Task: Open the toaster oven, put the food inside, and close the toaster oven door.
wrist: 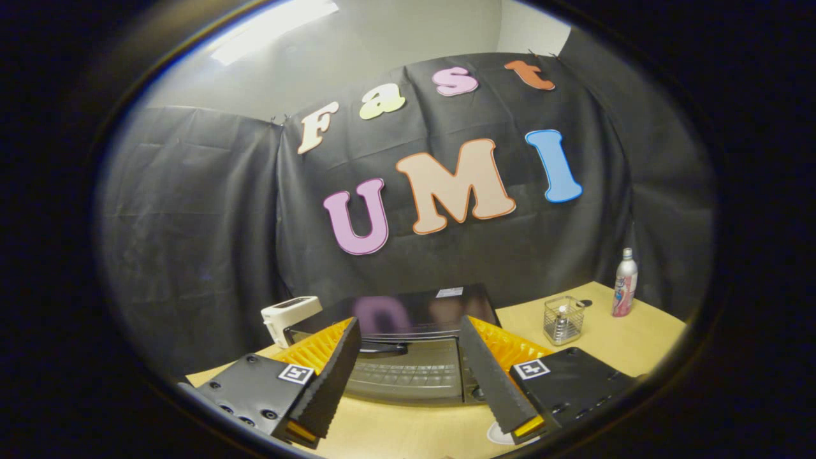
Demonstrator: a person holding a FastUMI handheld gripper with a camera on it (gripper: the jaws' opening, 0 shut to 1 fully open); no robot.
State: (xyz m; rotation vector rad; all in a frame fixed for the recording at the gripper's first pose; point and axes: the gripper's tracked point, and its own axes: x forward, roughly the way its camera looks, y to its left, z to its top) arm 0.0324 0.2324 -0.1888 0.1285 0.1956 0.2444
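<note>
A black toaster oven stands on the wooden table just ahead of my fingers. Its glass door is closed, with the wire rack showing behind it. A dark handle runs along the door's top edge. My gripper is open, its two fingers spread wide to either side of the door, with nothing between them. A sliver of a white thing shows on the table below the right finger; I cannot tell what it is.
A white device stands left of the oven. Right of the oven are a clear square glass container and, farther off, a pink-and-white bottle. Bare wooden table spreads around them.
</note>
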